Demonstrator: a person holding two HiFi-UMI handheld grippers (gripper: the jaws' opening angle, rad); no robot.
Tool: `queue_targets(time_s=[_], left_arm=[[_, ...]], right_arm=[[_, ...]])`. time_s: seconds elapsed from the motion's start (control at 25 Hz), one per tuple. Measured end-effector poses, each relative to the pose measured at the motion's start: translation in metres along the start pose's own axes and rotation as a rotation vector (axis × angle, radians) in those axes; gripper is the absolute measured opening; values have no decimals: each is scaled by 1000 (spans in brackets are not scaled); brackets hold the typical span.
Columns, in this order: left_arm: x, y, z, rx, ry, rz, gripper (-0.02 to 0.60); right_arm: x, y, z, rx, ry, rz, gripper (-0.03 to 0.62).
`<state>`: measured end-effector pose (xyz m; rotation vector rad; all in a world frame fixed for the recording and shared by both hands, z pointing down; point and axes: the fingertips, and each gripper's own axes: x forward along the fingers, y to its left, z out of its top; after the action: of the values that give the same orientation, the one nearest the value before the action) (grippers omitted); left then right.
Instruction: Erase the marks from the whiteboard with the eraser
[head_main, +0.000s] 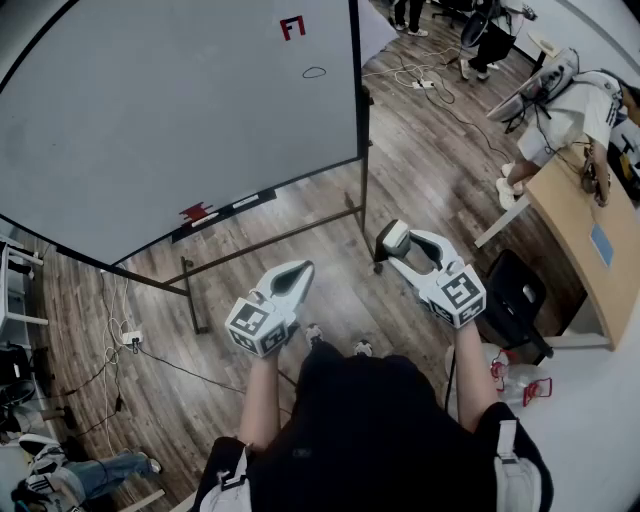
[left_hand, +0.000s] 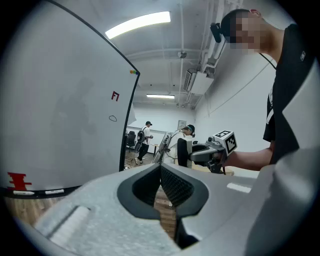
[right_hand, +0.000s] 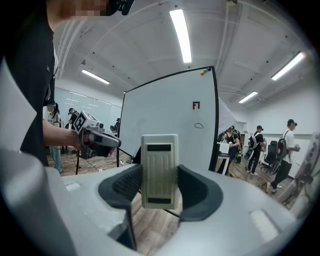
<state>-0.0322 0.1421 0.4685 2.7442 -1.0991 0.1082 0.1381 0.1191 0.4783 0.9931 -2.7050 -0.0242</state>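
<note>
Eraser (right_hand: 159, 170) gripped and ready, not yet at the whiteboard (head_main: 150, 120).

The right claw (head_main: 402, 243) is closed on the cream, ribbed eraser, holding it upright between its pads, seemingly so a flat side can meet the board. The left claw (left_hand: 161, 174) is closed on nothing, held low at centre frame in the head view, apparently to keep out of the way. Both hang over the wood floor (head_main: 420, 150), apart from the board filling the upper left. Two marks show near its upper right: a red figure (head_main: 292, 28) and, below it, a small black oval (head_main: 314, 72).
</note>
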Motion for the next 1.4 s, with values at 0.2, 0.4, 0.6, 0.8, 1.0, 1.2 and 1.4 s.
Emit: queue_targets(time_s=[0.2,0.4,0.6,0.8,1.0,1.2,1.4], left_arm=[[-8,-4,-8,9,-14,-16,11],[-7,-8,-7,14,-23,-12,11],[-10,-5,-9,14,-21,-1,11],[-9,-7,-7,10,-21,13,11],[-8,-4,-6,9,-19,28,11],[-7,1,-9,8,-16,35,11],[3,13,-5,-14,7,41,11]], right_arm=[[-3,10,-3,-6,5,1,230],[-7,8,-4,-11,11,3,230],[-5,6,-3,27,-5,8,230],[-6,-1,-1,50,-22,2,230],[-3,-8,4,69,-45,11,230],[5,-11,-1,82,-27,20,230],[18,-18,-5,94,-14,26,230]])
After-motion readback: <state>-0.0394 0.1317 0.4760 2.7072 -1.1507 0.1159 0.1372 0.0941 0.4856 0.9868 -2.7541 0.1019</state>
